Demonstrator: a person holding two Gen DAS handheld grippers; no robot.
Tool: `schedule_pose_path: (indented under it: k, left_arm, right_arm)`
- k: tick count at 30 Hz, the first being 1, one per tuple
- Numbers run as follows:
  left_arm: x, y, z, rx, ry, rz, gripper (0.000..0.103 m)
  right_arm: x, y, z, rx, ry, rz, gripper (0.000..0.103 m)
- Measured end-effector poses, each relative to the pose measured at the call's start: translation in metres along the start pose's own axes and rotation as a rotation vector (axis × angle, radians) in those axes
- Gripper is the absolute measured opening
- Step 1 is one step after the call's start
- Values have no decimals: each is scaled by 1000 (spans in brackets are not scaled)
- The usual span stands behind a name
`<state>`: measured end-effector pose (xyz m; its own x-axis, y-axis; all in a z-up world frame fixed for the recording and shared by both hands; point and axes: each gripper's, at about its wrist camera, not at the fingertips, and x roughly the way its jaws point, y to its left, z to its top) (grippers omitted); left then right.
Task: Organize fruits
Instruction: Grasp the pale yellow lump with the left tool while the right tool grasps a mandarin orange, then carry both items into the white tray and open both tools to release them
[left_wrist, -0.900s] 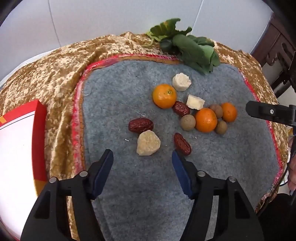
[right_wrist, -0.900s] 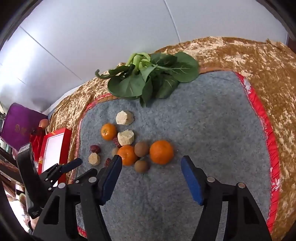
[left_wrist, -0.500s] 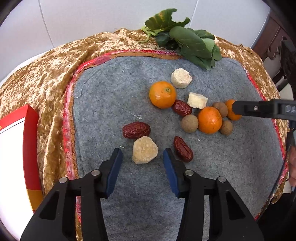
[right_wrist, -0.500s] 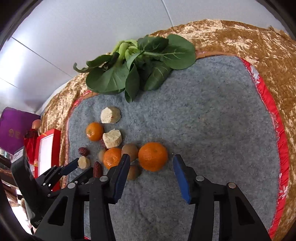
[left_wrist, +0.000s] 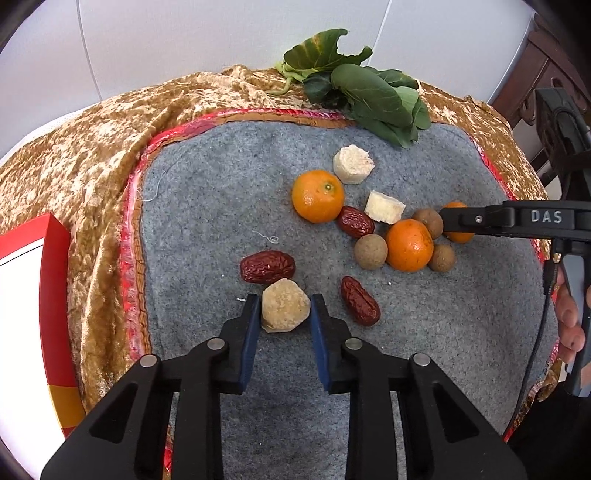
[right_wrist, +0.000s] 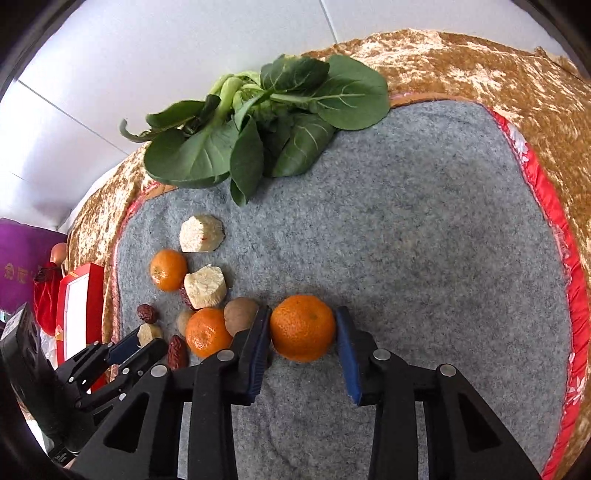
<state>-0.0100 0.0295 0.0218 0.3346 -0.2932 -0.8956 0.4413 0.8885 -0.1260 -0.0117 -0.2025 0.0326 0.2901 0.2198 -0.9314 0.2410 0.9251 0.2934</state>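
Observation:
Fruit lies on a grey felt mat (left_wrist: 207, 206). My left gripper (left_wrist: 283, 309) has its blue pads against both sides of a tan cut chunk (left_wrist: 284, 310), which rests on the mat beside a red date (left_wrist: 267, 266). My right gripper (right_wrist: 301, 326) is closed around an orange tangerine (right_wrist: 302, 327) on the mat. Left of it lie another tangerine (right_wrist: 204, 332), brown round fruits (right_wrist: 240, 314), pale chunks (right_wrist: 204, 286) and a third tangerine (right_wrist: 168, 268). The right gripper also shows in the left wrist view (left_wrist: 448, 219), partly hiding its tangerine.
Leafy greens (right_wrist: 255, 133) lie at the mat's far edge. A gold cloth (left_wrist: 74, 162) surrounds the red-trimmed mat. A red and white box (left_wrist: 29, 295) stands at the left. More dates (left_wrist: 360, 301) lie near the middle. A purple box (right_wrist: 18, 266) sits far left.
Both grippers moved forward and down and closed: the left onto the tan chunk, the right onto the tangerine. The fruits on the mat have not shifted.

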Motion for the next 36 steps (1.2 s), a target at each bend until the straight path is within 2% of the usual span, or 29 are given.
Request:
schedule_pose_path:
  k: [3,5,11,13,18,22,24,27,30,33,36]
  left_arm:
    - [-5,-5,-2,-3,-14,15,24]
    - [-12,-7,-4,-2,-30,19,24]
    - [-47,-5,-13,-10,-98,13,24]
    - [-65,-1,-19,-18,-134,30,24]
    - [-109,21,-34,-95,-239,88,24]
    - [-138,48,-45,-171,-307,209,24]
    - [-156,66,-56,-222,-322,259,24]
    - [-175,93,-80,-300,-323,330,24]
    - [-183,118,-101,-388,-288,396,24]
    - [-177,134,-116,-435,-226,460,24]
    - [-165,144,-124,-471,-170,469,24]
  right_arm:
    - [-19,-13,0,2,-8,-7,34]
    - [-30,-9,-2,-13,-44,-11,34]
    - [-57,1,-5,-40,-123,73,34]
    - [-62,17,-11,-66,-142,148,34]
    - [-76,70,-27,-193,-235,207,34]
    - [-79,114,-43,-310,-303,217,34]
    - [-81,136,-56,-358,-325,248,34]
    - [-71,170,-77,-414,-311,300,34]
    - [-53,207,-101,-488,-279,346,34]
    - [-39,246,-132,-582,-243,370,34]
    - [-29,272,-154,-639,-209,382,34]
